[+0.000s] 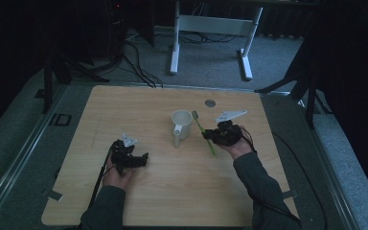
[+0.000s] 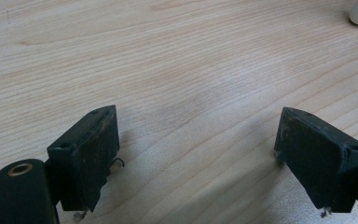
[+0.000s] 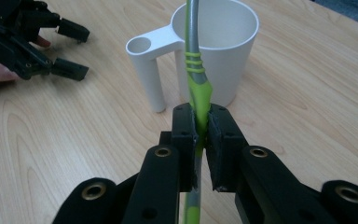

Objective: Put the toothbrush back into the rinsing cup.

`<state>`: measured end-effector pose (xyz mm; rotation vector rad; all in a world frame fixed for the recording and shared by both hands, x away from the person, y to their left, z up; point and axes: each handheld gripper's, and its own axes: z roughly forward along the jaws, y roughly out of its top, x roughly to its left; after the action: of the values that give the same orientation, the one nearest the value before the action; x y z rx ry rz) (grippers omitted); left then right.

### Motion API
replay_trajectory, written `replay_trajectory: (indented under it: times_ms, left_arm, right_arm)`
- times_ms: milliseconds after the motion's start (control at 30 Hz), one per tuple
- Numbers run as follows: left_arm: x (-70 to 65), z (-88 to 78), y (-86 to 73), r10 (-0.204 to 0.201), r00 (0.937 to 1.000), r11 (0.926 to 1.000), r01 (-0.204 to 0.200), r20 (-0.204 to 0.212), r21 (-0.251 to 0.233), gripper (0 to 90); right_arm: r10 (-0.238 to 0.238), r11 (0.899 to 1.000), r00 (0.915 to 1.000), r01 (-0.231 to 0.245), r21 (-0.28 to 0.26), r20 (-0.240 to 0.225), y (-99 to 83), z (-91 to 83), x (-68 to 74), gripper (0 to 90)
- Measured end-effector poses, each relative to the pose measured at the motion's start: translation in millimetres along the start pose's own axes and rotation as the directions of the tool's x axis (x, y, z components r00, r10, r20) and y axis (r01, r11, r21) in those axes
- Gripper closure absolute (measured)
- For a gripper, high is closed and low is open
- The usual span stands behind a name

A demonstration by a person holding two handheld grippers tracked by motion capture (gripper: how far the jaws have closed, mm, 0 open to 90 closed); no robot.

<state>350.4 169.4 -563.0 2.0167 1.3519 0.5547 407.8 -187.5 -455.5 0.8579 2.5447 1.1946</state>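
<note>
Two hand-held grippers, one toothbrush and one cup on one wooden table (image 1: 172,191). The right gripper (image 1: 210,136), seen in the high view at the right of the tabletop and carried in the person's right hand (image 1: 237,146), has its two black jaws drawn together and clamped on the single green-and-grey toothbrush (image 3: 196,88); in the right gripper view the pads press on the green part of the handle from both sides, one end of the handle runs on past the jaws toward the camera, and the grey shaft rises ahead of the fingertips. In the high view the toothbrush slants across this gripper, its head end lying beyond the jaws and just beside the rim of the cup, its other end reaching back toward the person. The one white cup (image 3: 219,51), with a single tubular handle, stands upright on the table directly ahead of the right gripper's jaws, close behind the brush. The left gripper (image 2: 196,154) has its two jaws standing wide apart with only bare wood grain between them; it is held in the left hand (image 1: 117,175), well apart from the cup, which lies ahead of it and to its right.
</note>
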Motion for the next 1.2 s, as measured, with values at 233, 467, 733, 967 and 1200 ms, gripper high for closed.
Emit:
replay_trajectory:
  times_ms: [233, 467, 733, 967, 1200]
  left_arm:
    - [-0.1, 0.0, 0.0, -0.001, 1.0, 1.0, 0.001, 0.0, 0.0, 14.2]
    - [0.0, 0.0, 0.0, 0.0, 1.0, 1.0, 0.0, 0.0, 0.0, 14.3]
    - [0.0, 0.0, 0.0, 0.0, 1.0, 1.0, 0.0, 0.0, 0.0, 14.3]
    - [0.0, 0.0, 0.0, 0.0, 1.0, 1.0, 0.0, 0.0, 0.0, 14.3]
    - [0.0, 0.0, 0.0, 0.0, 1.0, 1.0, 0.0, 0.0, 0.0, 14.3]
  right_arm:
    - [0.015, 1.0, 0.9999, -0.015, -0.027, 0.002, 1.1, -1.9, -1.1, 82.2]
    - [0.018, 0.999, 0.9998, -0.018, -0.032, -0.008, 3.0, 0.0, -1.3, 82.1]
    - [0.031, 0.997, 0.9993, -0.033, -0.067, -0.023, 6.7, 0.0, -1.1, 82.2]
    - [0.05, 0.993, 0.9982, -0.053, -0.106, -0.033, 8.7, -0.4, -1.1, 82.1]
    - [0.064, 0.989, 0.9967, -0.07, -0.132, -0.05, 9.9, 0.7, -1.7, 82.1]
